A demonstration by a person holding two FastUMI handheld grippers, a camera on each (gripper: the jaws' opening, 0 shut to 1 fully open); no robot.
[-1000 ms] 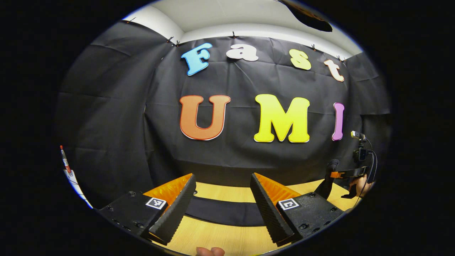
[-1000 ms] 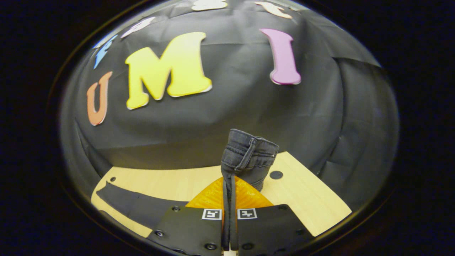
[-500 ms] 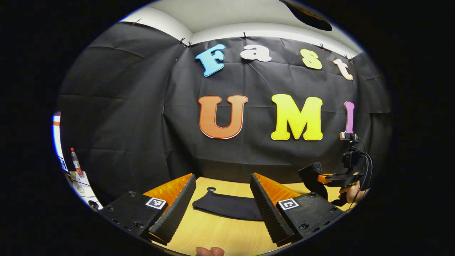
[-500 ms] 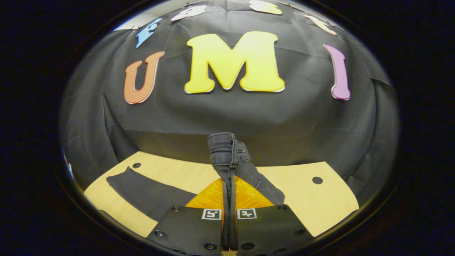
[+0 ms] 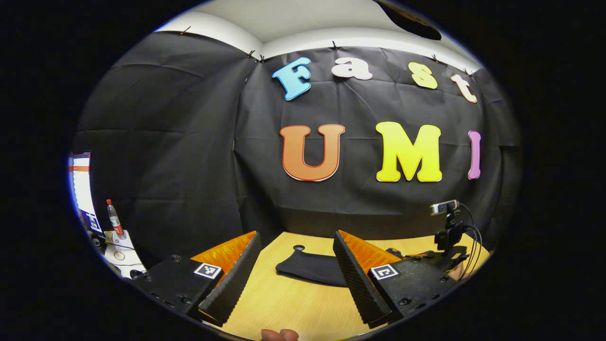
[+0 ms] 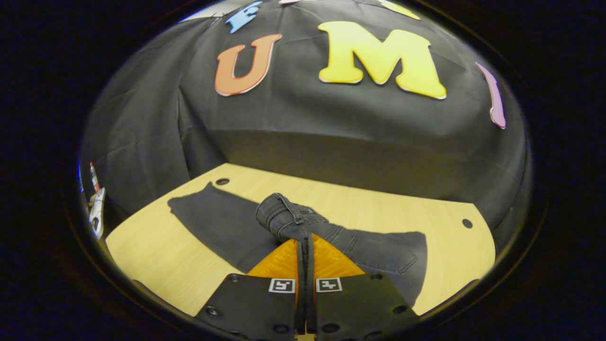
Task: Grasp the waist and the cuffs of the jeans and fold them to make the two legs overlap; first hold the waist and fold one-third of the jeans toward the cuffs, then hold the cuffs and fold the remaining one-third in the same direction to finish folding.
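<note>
Dark grey jeans point(image 6: 222, 227) lie lengthwise across the wooden table point(image 6: 156, 255), legs stacked, cuffs toward the left. My right gripper point(image 6: 303, 246) is shut on the waistband point(image 6: 279, 215), which it holds bunched above the legs, folded over toward the cuffs. In the left gripper view the cuff end of the jeans point(image 5: 307, 266) lies flat on the table beyond my left gripper point(image 5: 296, 270), which stands open above the wood with nothing between its fingers. The right gripper with its cables point(image 5: 447, 237) shows at the far right of that view.
Round holes point(image 6: 222, 181) point(image 6: 467, 223) mark the table's far corners. A side table with a bottle point(image 5: 113, 222) and a screen point(image 5: 80, 189) stands off to the left. The black cloth wall closes the table's far edge.
The right gripper carried the waistband leftward and down over the legs, toward the cuffs. The left gripper view swung left, staying open; the cuff end now sits between its fingers' line of sight.
</note>
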